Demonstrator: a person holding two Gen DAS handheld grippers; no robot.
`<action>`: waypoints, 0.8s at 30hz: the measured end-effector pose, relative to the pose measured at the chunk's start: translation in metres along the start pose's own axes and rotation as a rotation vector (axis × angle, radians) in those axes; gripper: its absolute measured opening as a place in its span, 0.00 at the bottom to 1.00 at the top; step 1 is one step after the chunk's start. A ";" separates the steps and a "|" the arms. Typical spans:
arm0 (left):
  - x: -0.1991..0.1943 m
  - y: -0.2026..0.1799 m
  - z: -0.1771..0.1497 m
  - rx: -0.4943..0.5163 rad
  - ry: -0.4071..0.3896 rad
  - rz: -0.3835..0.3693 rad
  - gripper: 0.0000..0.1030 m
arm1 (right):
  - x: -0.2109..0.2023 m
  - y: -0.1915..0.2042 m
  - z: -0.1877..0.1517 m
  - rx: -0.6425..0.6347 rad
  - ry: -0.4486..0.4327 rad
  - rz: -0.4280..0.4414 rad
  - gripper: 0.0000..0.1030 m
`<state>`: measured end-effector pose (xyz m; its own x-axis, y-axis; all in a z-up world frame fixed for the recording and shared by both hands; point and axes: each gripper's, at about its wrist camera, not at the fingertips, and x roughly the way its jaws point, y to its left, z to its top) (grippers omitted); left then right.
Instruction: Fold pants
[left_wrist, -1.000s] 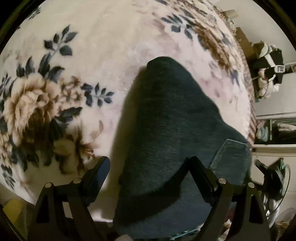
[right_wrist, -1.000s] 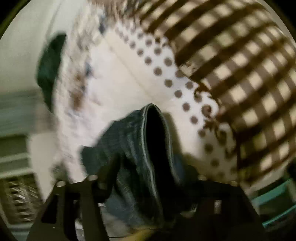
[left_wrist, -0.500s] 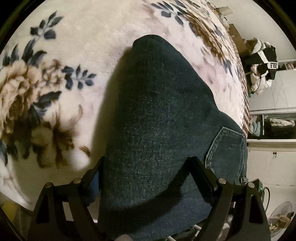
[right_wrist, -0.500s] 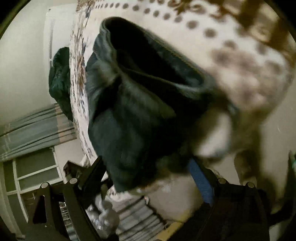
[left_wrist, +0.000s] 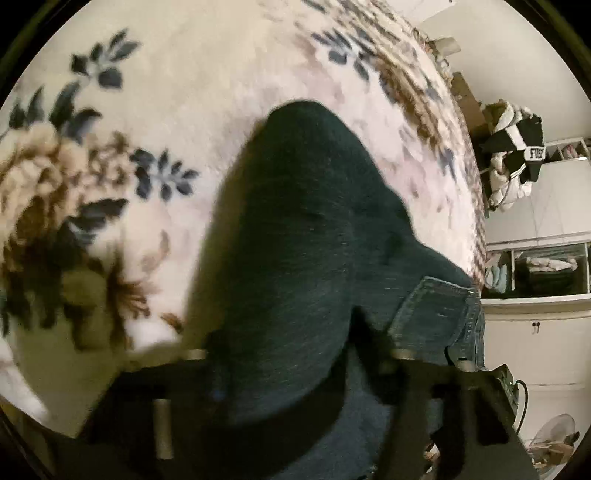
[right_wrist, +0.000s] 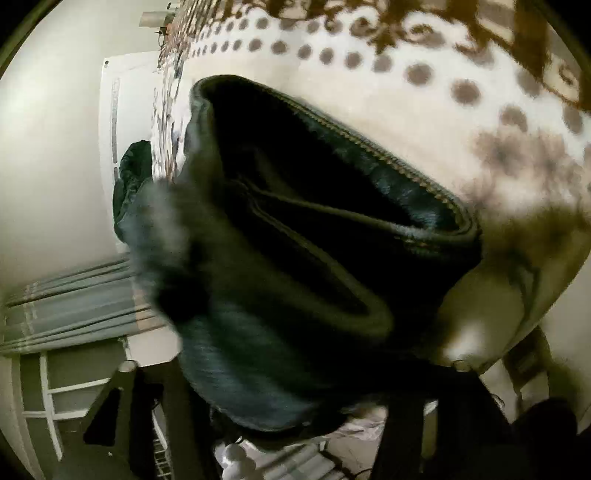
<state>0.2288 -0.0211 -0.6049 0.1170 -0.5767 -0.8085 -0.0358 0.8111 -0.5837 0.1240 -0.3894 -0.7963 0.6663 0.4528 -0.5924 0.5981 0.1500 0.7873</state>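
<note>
A floral blanket (left_wrist: 229, 74) covered the bed, with shelves (left_wrist: 535, 266) at the right. The left gripper (left_wrist: 295, 369) had its fingers clamped on the dark pants (left_wrist: 295, 240), which lay draped over the blanket. The right gripper (right_wrist: 295, 373) pinched the pants' open waistband (right_wrist: 332, 147) above the dotted border.

A home bedroom: floral blanket (left_wrist: 207, 92) on the bed, curtains (right_wrist: 70, 299), open wardrobe shelves (left_wrist: 543, 266).
</note>
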 end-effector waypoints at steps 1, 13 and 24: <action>-0.007 -0.002 -0.002 0.005 -0.007 -0.015 0.26 | 0.000 0.006 -0.003 -0.013 -0.008 -0.011 0.48; -0.100 -0.054 0.005 0.061 -0.062 -0.037 0.18 | -0.035 0.089 -0.023 -0.118 0.010 -0.031 0.37; -0.163 -0.089 0.162 0.121 -0.204 -0.084 0.18 | 0.028 0.253 0.023 -0.190 -0.054 0.095 0.37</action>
<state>0.3734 0.0161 -0.4094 0.3131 -0.6212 -0.7184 0.0998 0.7738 -0.6256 0.3042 -0.3591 -0.6182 0.7413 0.4260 -0.5187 0.4403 0.2747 0.8548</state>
